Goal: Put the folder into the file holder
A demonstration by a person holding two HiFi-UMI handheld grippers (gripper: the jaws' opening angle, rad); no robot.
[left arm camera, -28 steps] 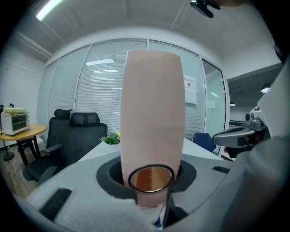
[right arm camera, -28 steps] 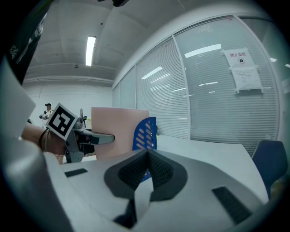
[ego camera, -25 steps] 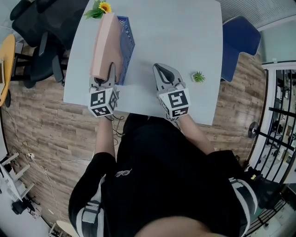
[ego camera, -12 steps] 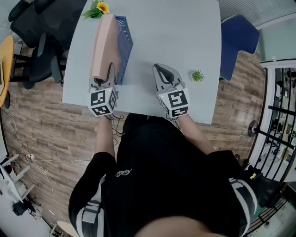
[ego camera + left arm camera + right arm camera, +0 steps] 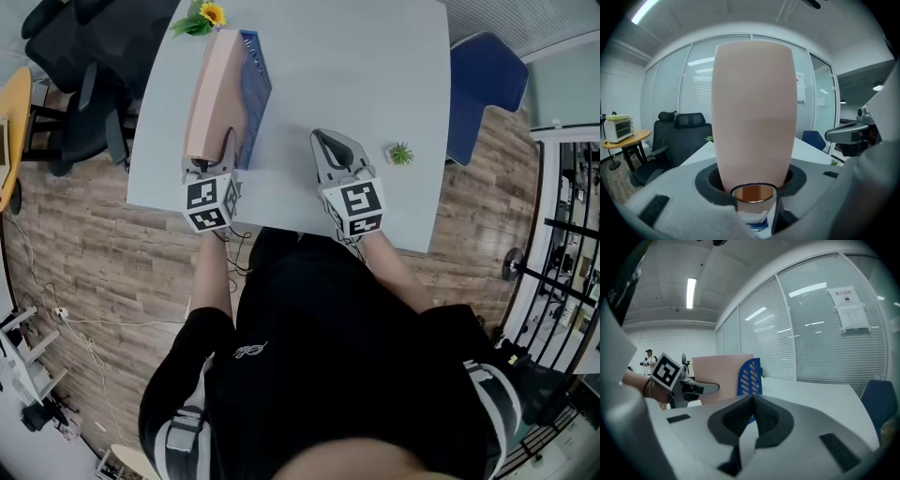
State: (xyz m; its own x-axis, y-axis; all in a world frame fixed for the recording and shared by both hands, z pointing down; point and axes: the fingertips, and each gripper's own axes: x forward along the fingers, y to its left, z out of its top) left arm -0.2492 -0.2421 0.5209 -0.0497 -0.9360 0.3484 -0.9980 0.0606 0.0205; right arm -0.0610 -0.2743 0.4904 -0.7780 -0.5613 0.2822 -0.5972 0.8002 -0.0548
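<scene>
Looking down from the head view, the pink folder point(image 5: 211, 89) is standing on its edge at the far left of the table point(image 5: 366, 66). It is sitting right against the blue file holder point(image 5: 256, 82), and it looks to me like it is already down inside it. The left gripper point(image 5: 223, 150) is reaching in at the near end of the folder, and the right gripper point(image 5: 325, 145) is resting on the table well apart from it, doing nothing. In the left gripper view, the folder point(image 5: 754, 108) is filling the middle and standing straight up between the two jaws. The jaws are opening, and the dark pads look like they are coming off its sides, so this is the letting-go step. To do it well, I think the jaws should be opening all the way before the hand is pulling back. The pull should be going straight back along the folder, not sideways, so no pad is catching it and tipping it over or dragging it out. In the right gripper view, the right gripper's jaws are pressed together with nothing between them. From that side the folder point(image 5: 717, 373) is looking upright, with the holder's blue end wall point(image 5: 750, 376) just in front of it. I cannot see the bottom of the folder from here.
</scene>
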